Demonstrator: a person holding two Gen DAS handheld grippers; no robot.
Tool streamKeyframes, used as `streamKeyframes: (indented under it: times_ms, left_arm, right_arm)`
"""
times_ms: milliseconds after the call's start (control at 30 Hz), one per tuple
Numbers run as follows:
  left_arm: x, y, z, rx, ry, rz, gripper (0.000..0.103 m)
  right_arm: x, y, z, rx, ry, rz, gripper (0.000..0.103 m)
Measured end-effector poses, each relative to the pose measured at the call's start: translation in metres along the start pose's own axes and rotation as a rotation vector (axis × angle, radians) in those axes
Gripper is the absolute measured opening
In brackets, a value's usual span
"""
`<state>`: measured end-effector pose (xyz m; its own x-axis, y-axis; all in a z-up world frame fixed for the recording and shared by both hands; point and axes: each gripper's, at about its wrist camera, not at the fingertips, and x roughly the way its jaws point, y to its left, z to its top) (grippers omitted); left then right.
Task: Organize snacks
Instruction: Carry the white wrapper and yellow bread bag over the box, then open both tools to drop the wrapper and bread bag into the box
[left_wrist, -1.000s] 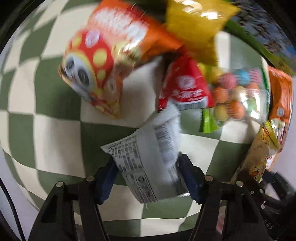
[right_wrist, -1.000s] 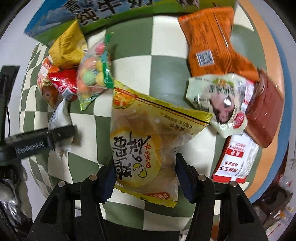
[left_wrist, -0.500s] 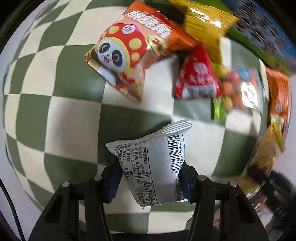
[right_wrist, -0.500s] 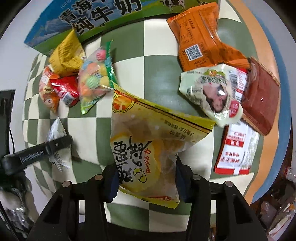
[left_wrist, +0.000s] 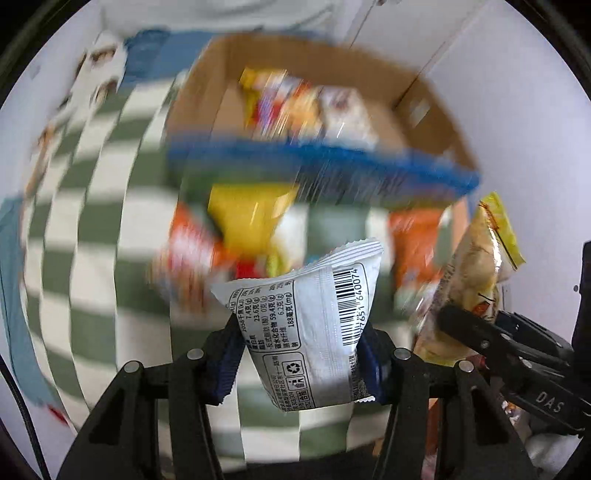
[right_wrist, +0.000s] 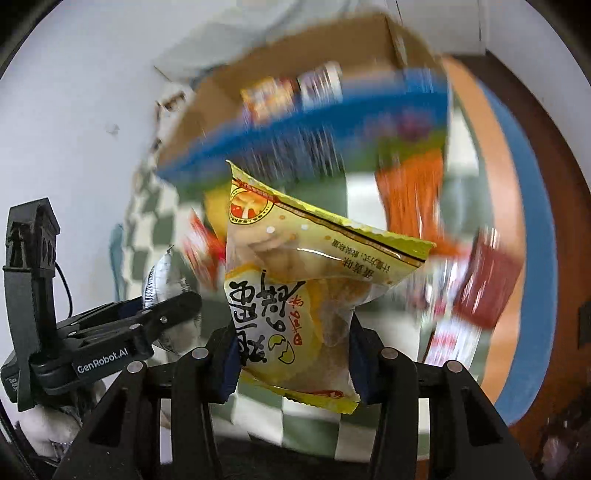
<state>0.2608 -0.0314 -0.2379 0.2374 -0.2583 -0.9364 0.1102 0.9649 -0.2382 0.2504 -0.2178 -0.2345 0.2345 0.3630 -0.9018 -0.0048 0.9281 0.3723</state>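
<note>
My left gripper (left_wrist: 301, 354) is shut on a white snack packet (left_wrist: 306, 317) with a barcode and holds it up off the checkered cloth. My right gripper (right_wrist: 293, 354) is shut on a yellow egg-cake bag (right_wrist: 303, 295), also lifted. Each gripper shows in the other's view: the right one with its yellow bag (left_wrist: 476, 280) at the far right, the left one (right_wrist: 162, 314) at lower left. Ahead stands an open cardboard box (left_wrist: 424, 110) with a blue front, holding several snacks (left_wrist: 295, 107). It also shows in the right wrist view (right_wrist: 221, 96).
Loose snacks lie blurred on the green-and-white checkered cloth (left_wrist: 92, 206) before the box: a yellow bag (left_wrist: 247, 214), orange packets (right_wrist: 410, 192) and a dark red packet (right_wrist: 487, 284). A white wall stands behind the box. The table's orange and blue rim (right_wrist: 517, 221) curves at right.
Both grippers have lifted and tilted up from looking down at the cloth to facing the cardboard box. Both packets stay gripped. The views are blurred by the motion.
</note>
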Motion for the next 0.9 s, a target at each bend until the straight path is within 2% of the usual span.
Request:
streamKeyframes:
  times_ms: [33,67,167,233,333,400,500,567,767,833,867,900]
  left_arm:
    - [-0.009,-0.002,0.022,0.018,-0.022,0.008,0.052]
    - [-0.023,0.031,0.043,0.03,-0.034,0.013,0.052]
    - [-0.024,0.02,0.105,0.095,-0.087,0.105,0.052]
    - [-0.01,0.025,0.14,0.124,-0.089,0.166,0.052]
    - [0.021,0.033,0.189,0.141,-0.055,0.248,0.052]
    - [0.048,0.048,0.218,0.134,0.005,0.27,0.052]
    - [0.078,0.066,0.247,0.1,0.076,0.297,0.052]
    - [0.094,0.075,0.255,0.096,0.097,0.319,0.052]
    - [0.133,0.09,0.273,0.075,0.187,0.332,0.053]
    - [0.143,0.094,0.277,0.069,0.221,0.326,0.053]
    - [0.144,0.094,0.278,0.065,0.226,0.321,0.053]
    - [0.144,0.096,0.28,0.055,0.223,0.313,0.054]
  right_arm:
    - [-0.01,0.003,0.02,-0.017,-0.028,-0.002,0.05]
    - [-0.013,0.008,0.035,-0.03,-0.047,-0.012,0.05]
    - [-0.023,0.012,0.091,-0.087,-0.1,-0.078,0.05]
    - [-0.021,0.01,0.133,-0.117,-0.11,-0.131,0.05]
    - [-0.008,0.005,0.183,-0.149,-0.095,-0.206,0.05]
    - [0.011,0.0,0.219,-0.162,-0.054,-0.247,0.05]
    - [0.038,-0.01,0.256,-0.168,0.009,-0.279,0.05]
    - [0.061,-0.019,0.277,-0.166,0.06,-0.298,0.05]
    - [0.107,-0.035,0.296,-0.18,0.182,-0.348,0.051]
    - [0.119,-0.038,0.297,-0.177,0.198,-0.364,0.054]
    - [0.124,-0.039,0.299,-0.165,0.208,-0.371,0.061]
    - [0.128,-0.041,0.301,-0.152,0.209,-0.373,0.072]
